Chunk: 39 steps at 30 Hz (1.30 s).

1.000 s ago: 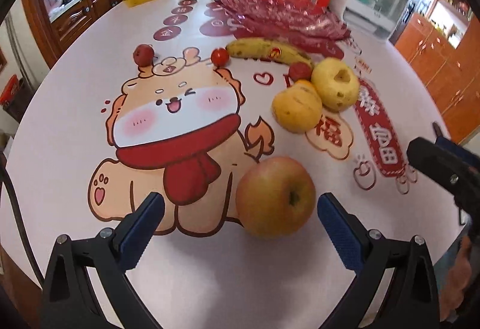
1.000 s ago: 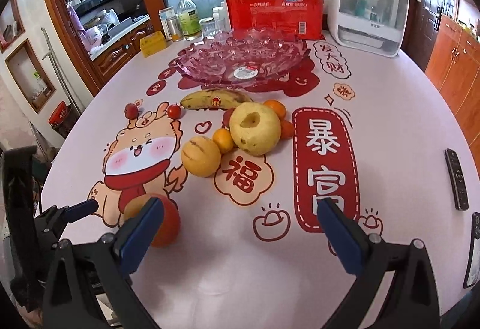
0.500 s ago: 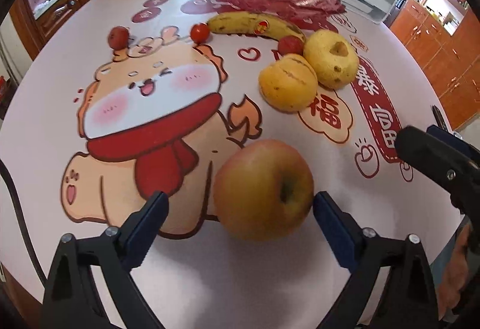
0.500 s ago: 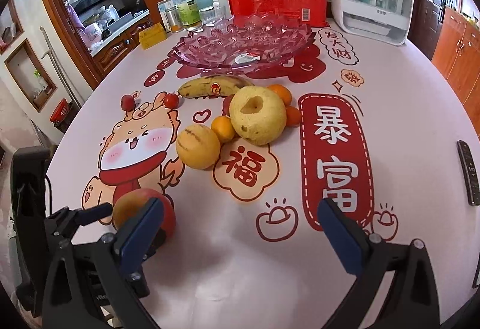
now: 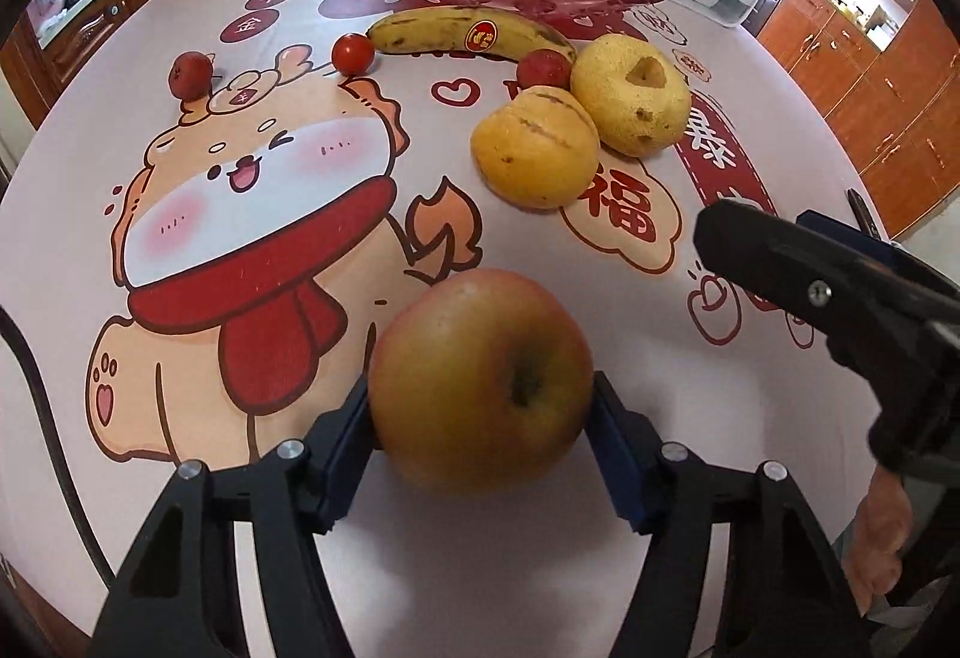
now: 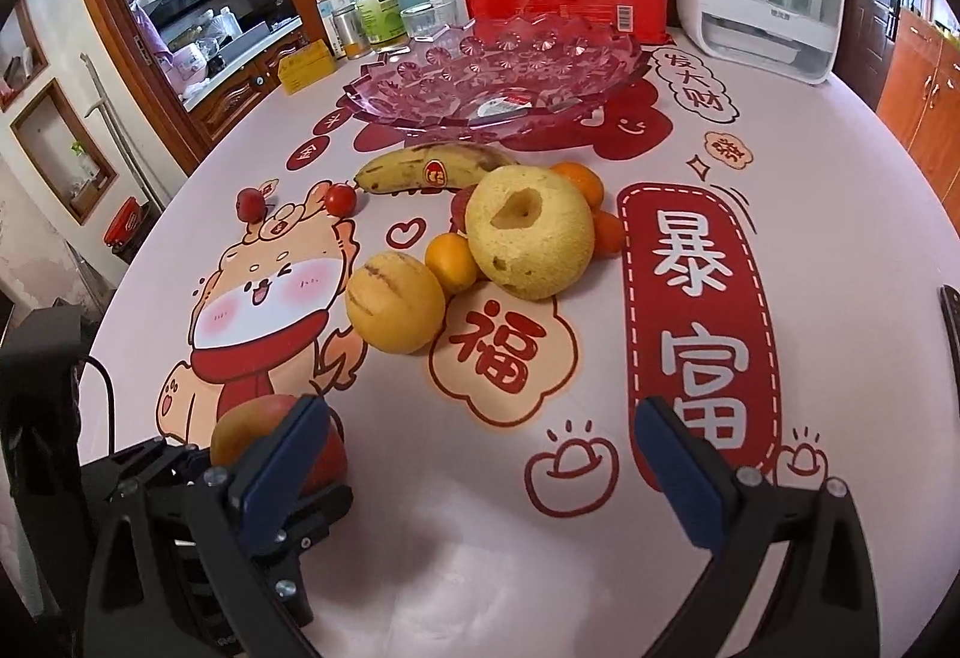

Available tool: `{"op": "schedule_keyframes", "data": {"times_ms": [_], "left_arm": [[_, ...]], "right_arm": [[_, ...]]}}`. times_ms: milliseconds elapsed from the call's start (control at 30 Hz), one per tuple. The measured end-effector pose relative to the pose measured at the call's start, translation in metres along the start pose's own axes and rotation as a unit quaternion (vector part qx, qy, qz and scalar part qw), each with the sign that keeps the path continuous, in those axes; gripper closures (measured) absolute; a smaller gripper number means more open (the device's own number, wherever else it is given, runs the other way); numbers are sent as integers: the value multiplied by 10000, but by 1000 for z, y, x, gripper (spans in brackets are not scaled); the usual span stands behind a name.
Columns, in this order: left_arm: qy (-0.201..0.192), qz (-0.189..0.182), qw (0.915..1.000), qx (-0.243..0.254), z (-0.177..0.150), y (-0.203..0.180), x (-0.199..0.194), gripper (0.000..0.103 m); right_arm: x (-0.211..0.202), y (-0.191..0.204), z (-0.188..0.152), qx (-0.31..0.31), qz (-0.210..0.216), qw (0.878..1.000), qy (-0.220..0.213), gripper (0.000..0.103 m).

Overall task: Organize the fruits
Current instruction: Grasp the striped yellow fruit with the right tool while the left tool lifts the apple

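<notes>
left hand-held gripper (image 5: 483, 421) – clenched around apple (image 5: 480, 376) on table (image 5: 540, 568) | right hand-held gripper (image 6: 480, 460) – spread wide, holding nothing | pink bowl (image 6: 498, 76) behind banana (image 6: 432, 166)

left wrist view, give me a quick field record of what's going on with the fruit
left gripper: shut on the large red-yellow apple
right gripper: open, holding nothing
pink cut-glass fruit bowl: no fruit seen inside
still on table: spotted yellow banana, round yellow striped melon, pitted yellow pear
table: printed cartoon cloth
</notes>
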<state>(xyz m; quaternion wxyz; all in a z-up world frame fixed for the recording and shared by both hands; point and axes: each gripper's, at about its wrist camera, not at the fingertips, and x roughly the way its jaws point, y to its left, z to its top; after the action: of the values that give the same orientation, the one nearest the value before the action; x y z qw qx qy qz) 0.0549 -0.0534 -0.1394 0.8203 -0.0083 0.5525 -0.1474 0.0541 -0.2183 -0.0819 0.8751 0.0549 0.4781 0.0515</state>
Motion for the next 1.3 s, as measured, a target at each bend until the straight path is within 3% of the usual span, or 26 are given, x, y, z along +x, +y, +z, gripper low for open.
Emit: {"op": "schedule_keyframes", "data": {"times_ms": [300, 600, 1133, 1300], "left_arm": [[11, -24, 10000, -79, 2, 7, -1, 38], [-39, 366, 9986, -392, -1, 35, -7, 39], [-245, 478, 9962, -690, 8, 71, -14, 39], [-285, 528, 9954, -751, 9, 77, -15, 39]], "right_arm": [[6, 7, 4, -72, -38, 10000, -53, 2], [33, 31, 20, -342, -199, 9992, -84, 15], [67, 55, 31, -346, -344, 9988, -8, 16], [80, 61, 33, -381, -379, 9984, 175, 39]]}}
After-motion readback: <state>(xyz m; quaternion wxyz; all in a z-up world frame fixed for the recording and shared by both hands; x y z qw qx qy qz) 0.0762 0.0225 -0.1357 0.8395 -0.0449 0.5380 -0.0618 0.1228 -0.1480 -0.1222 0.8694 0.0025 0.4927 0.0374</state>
